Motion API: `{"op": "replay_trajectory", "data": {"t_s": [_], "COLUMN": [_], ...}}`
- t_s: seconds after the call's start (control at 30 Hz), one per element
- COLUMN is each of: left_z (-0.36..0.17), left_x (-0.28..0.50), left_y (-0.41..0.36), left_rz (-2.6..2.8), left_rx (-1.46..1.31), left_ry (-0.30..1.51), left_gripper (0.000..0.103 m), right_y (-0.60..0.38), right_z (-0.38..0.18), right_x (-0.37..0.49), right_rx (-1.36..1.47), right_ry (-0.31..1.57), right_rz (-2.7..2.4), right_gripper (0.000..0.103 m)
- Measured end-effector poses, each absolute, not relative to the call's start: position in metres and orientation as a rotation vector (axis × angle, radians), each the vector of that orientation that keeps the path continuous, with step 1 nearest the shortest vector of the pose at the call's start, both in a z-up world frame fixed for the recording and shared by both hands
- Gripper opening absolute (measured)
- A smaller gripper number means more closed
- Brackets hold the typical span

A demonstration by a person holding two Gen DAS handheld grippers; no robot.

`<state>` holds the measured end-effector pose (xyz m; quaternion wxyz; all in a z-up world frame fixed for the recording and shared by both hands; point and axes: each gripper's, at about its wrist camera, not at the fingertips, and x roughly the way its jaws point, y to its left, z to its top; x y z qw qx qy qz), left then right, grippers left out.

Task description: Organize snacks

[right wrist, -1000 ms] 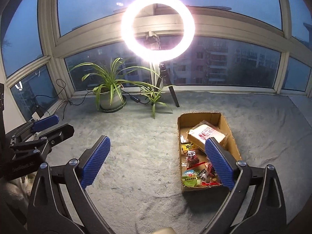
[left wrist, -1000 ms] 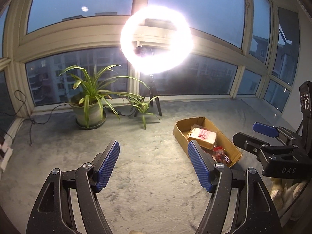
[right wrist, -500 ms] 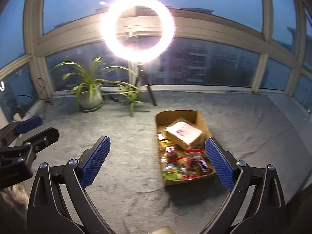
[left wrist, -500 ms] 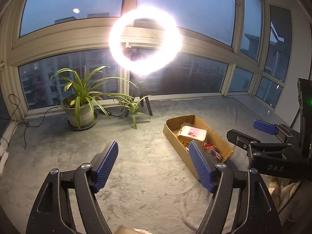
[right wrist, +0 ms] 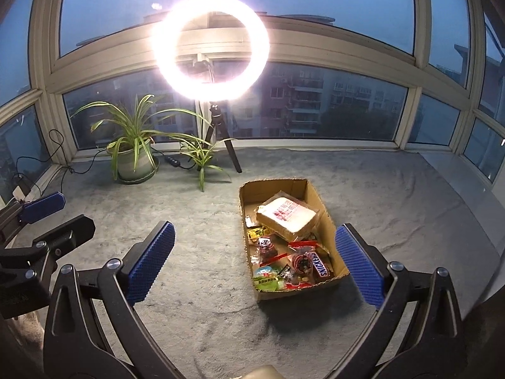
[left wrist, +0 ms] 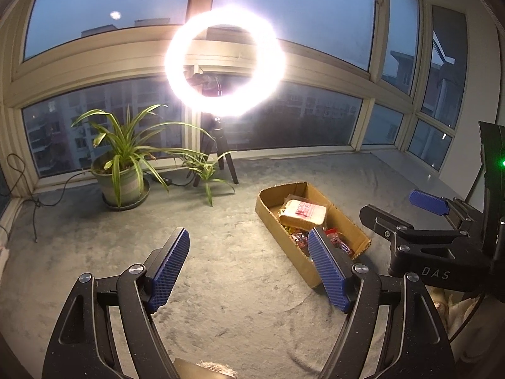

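Observation:
An open cardboard box (right wrist: pixel 315 195) lies on the grey carpet, also in the left wrist view (left wrist: pixel 271 218). It holds a large white bread packet (right wrist: pixel 285 214) (left wrist: pixel 303 213), a Snickers bar (right wrist: pixel 322 267), a green-labelled pack (right wrist: pixel 266 279) and several small red and yellow wrappers. My right gripper (right wrist: pixel 255 265) is open and empty, held above the carpet just in front of the box. My left gripper (left wrist: pixel 249 267) is open and empty, to the left of the box. Each gripper shows at the edge of the other's view.
A lit ring light on a tripod (right wrist: pixel 211 53) stands at the window behind the box. A potted spider plant (right wrist: pixel 134 154) and a smaller one (right wrist: pixel 200 158) stand to its left, with cables (right wrist: pixel 56 154) along the left wall. Grey carpet (right wrist: pixel 195 284) covers the floor.
Both views have shifted: the box now sits further left in the right wrist view, between the fingers. Both grippers stayed open and empty.

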<state>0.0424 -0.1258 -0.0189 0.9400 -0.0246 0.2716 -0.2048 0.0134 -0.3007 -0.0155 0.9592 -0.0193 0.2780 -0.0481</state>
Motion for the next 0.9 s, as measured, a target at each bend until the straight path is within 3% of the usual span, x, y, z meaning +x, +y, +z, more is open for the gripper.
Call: {"op": "replay_trajectory", "data": {"t_s": [0.9], "left_z": [-0.0184], "left_x": [0.0457], "left_y": [-0.1205], "left_rz": [-0.354], "left_rx": [-0.067], "left_ry": [0.568], "left_gripper": [0.078], "right_y": [-0.2977], "right_z": [-0.0184], "right_x": [0.0184], "right_rx": [-0.041], "right_ry": [0.574], "right_rz": [-0.061], "right_gripper": [0.103]}}
